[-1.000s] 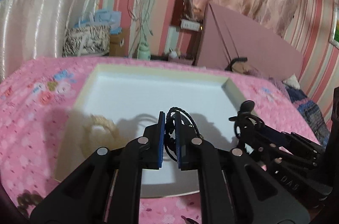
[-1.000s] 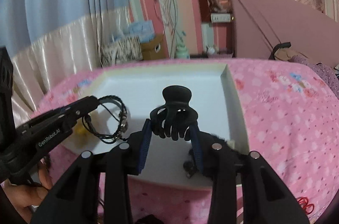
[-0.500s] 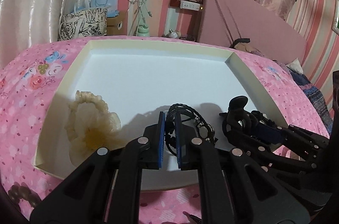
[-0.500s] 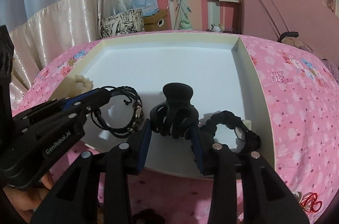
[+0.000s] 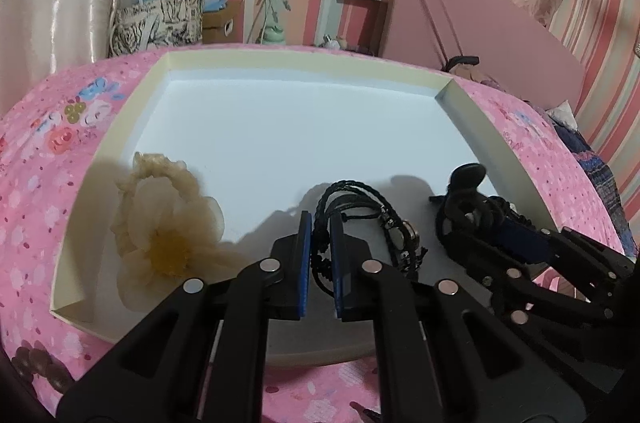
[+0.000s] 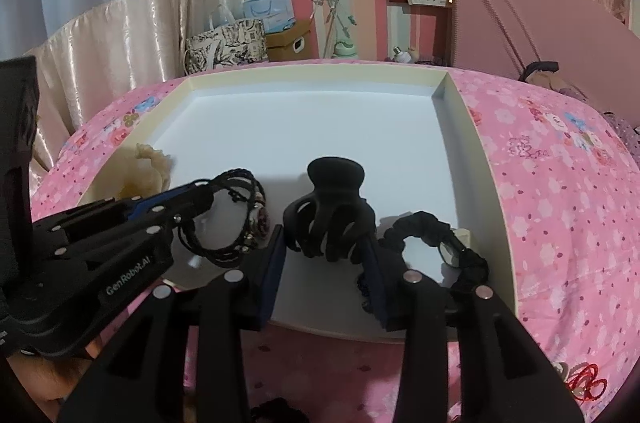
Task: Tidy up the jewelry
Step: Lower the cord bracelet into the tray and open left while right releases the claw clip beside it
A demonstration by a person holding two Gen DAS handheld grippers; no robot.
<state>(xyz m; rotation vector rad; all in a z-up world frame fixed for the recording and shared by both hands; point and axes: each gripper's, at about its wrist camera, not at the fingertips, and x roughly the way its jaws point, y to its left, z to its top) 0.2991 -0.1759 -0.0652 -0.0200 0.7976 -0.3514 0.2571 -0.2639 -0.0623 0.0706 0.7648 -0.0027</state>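
Observation:
A white shallow tray (image 5: 304, 57) (image 6: 312, 71) with a cream rim lies on the pink flowered bedspread. My left gripper (image 5: 320, 223) (image 6: 204, 191) is shut on a black braided bracelet (image 5: 360, 199) (image 6: 240, 219), low over the tray's near part. Just to its right, my right gripper (image 6: 324, 243) is shut on a black claw hair clip (image 6: 332, 199) (image 5: 464, 183), teeth down, close to the tray floor. A cream flower scrunchie (image 5: 164, 223) (image 6: 148, 163) lies in the tray's near left corner. A black scrunchie (image 6: 436, 235) lies in its near right corner.
On the bedspread outside the tray lie a red trinket (image 6: 588, 379), a brown beaded piece (image 5: 36, 367) and a dark item (image 6: 276, 409) at the near edge. Bags (image 6: 224, 43) and a pink board (image 6: 520, 23) stand behind the bed. A hand (image 6: 40, 375) shows under the left gripper.
Both grippers have tipped down toward the tray. The left one has sunk with the bracelet toward the tray floor. The cream and black scrunchies have come into view.

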